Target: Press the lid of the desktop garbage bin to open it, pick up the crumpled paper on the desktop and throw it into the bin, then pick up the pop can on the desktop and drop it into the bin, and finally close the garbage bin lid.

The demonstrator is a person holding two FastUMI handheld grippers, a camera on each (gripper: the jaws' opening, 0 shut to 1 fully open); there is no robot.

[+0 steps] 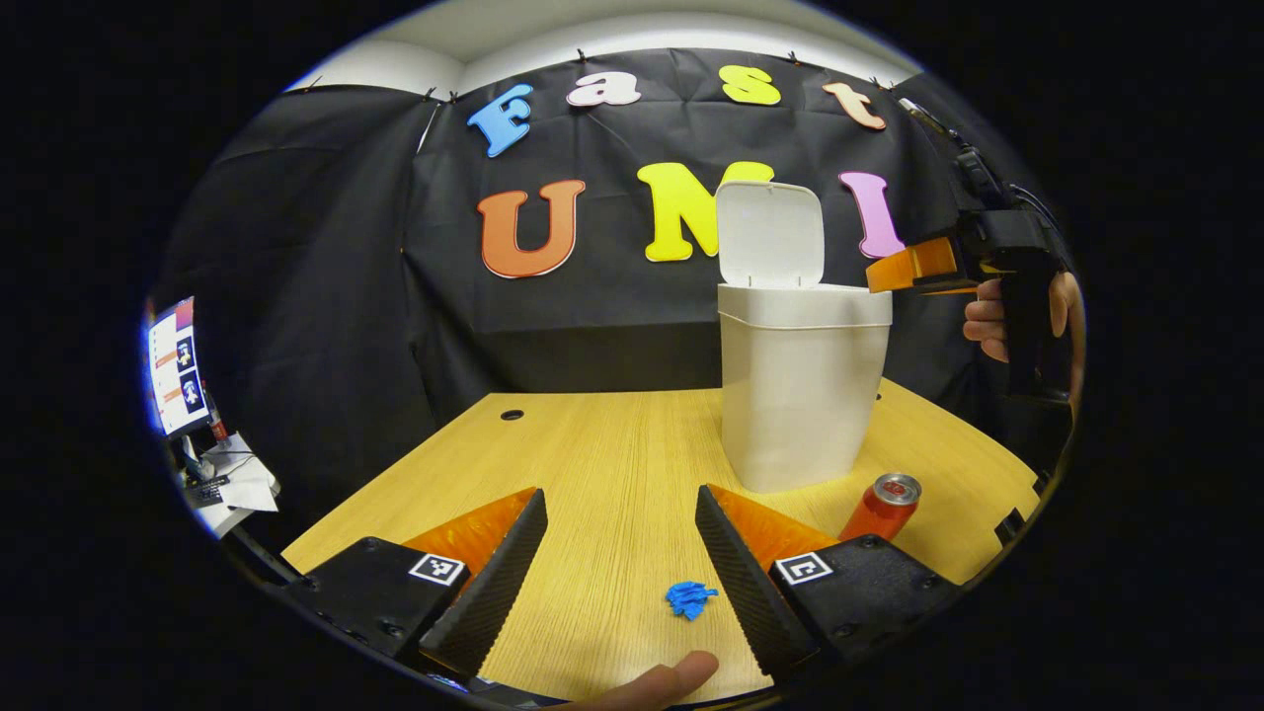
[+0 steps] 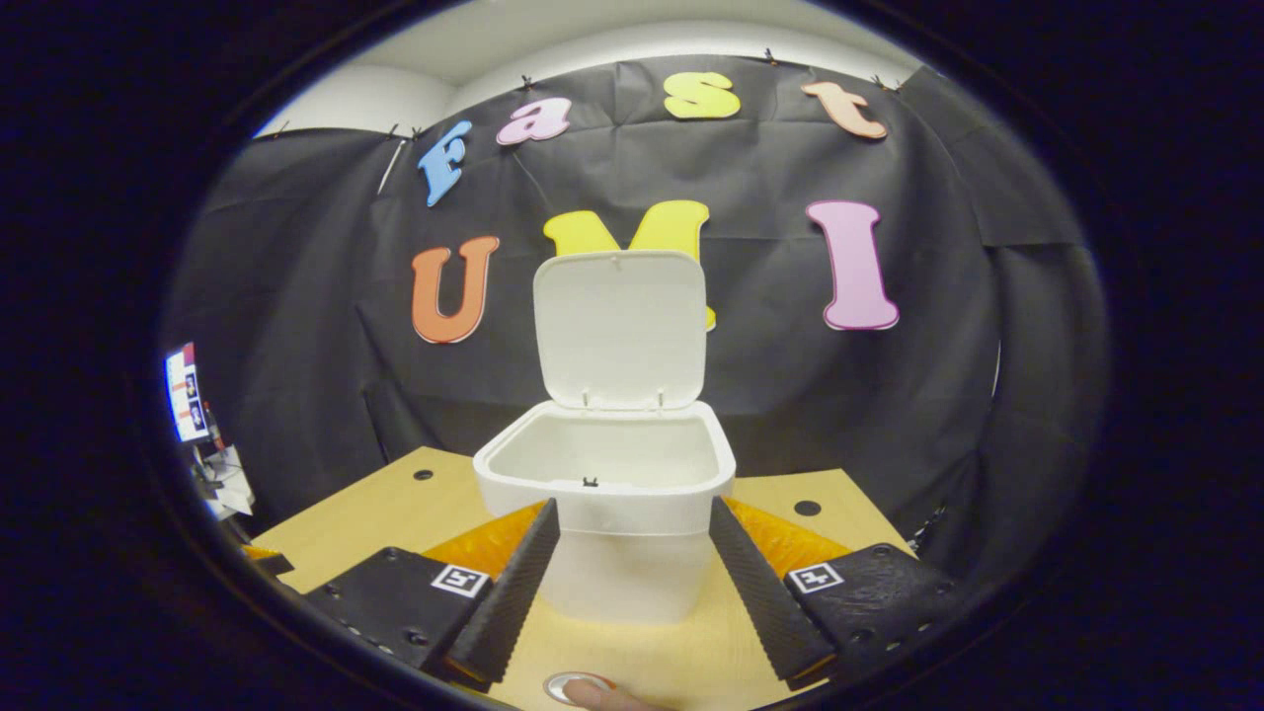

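The white bin (image 1: pixel 800 395) stands on the wooden desk (image 1: pixel 612 454), its lid (image 1: pixel 770 232) swung upright. A red pop can (image 1: pixel 882 507) stands by the bin's front right corner. A small blue crumpled paper (image 1: pixel 690 598) lies near me, just inside the right finger of my left gripper (image 1: pixel 622 583), which is open and holds nothing. My right gripper (image 1: pixel 913 267) hovers at rim height to the right of the bin, held by a hand (image 1: pixel 987 321). In the right gripper view, the right gripper (image 2: pixel 632 583) is open and faces the open bin (image 2: pixel 607 474) and its lid (image 2: pixel 620 331).
A monitor (image 1: pixel 173 365) and loose papers (image 1: pixel 242 484) sit off the desk's left side. The desk has cable holes at the back left (image 1: pixel 512 415) and on the bin's right (image 2: pixel 807 508). Black cloth walls close in behind. A fingertip (image 1: pixel 671 681) shows at the bottom edge.
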